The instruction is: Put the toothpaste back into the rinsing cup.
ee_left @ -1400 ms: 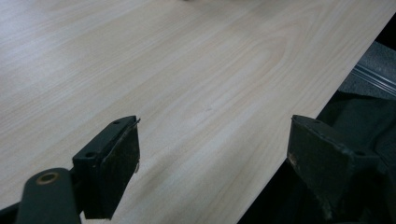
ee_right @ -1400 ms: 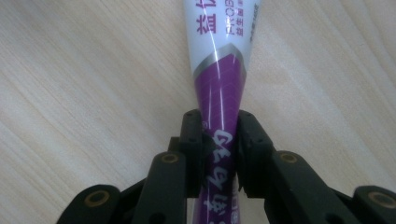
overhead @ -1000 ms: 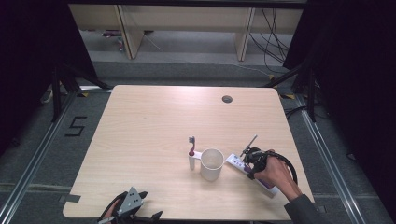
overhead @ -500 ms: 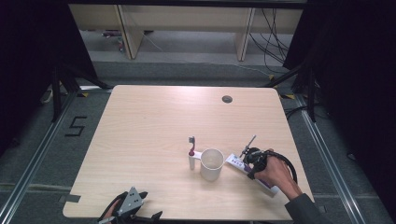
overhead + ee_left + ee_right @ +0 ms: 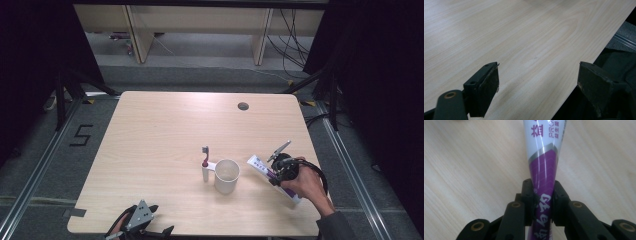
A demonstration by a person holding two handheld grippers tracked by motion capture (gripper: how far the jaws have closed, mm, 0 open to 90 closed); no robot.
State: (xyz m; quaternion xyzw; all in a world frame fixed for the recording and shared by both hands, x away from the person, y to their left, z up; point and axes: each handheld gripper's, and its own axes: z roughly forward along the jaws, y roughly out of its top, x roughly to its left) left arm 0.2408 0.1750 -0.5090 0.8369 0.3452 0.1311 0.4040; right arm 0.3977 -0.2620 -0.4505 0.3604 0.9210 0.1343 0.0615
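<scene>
**Right gripper view: toothpaste tube in the tongs, counter inventory**

Right gripper view, item one: white-and-purple soft plastic toothpaste tube [image 5: 543,170], printed with purple lettering and a silver band where white meets purple. The right tongs [image 5: 543,203] are closed on its purple part, one black pad on each flat side, so the tube runs straight away from the camera toward 12 o'clock. Gripping across the flat faces looks chosen so that the soft body cannot roll or slide out. Whether the tube rests on the counter or hangs just above it cannot be told.

High view, same item: the tube [image 5: 260,163] sits at about 4 o'clock on the pale wood-grain counter [image 5: 165,130], slanting up-left from the hand, its white end pointing toward 10 o'clock at the cup.

Item two: plain white ceramic cup [image 5: 227,176], upright, just left of the tube's white end, apart from it.

Item three: toothbrush with a dark red handle and grey head [image 5: 205,157], standing upright in a small white holder at the cup's 9 o'clock side.

Item four: left tongs [image 5: 537,82], jaws wide apart, nothing between them, parked at the counter's 6 o'clock edge, probably idle until needed.
</scene>
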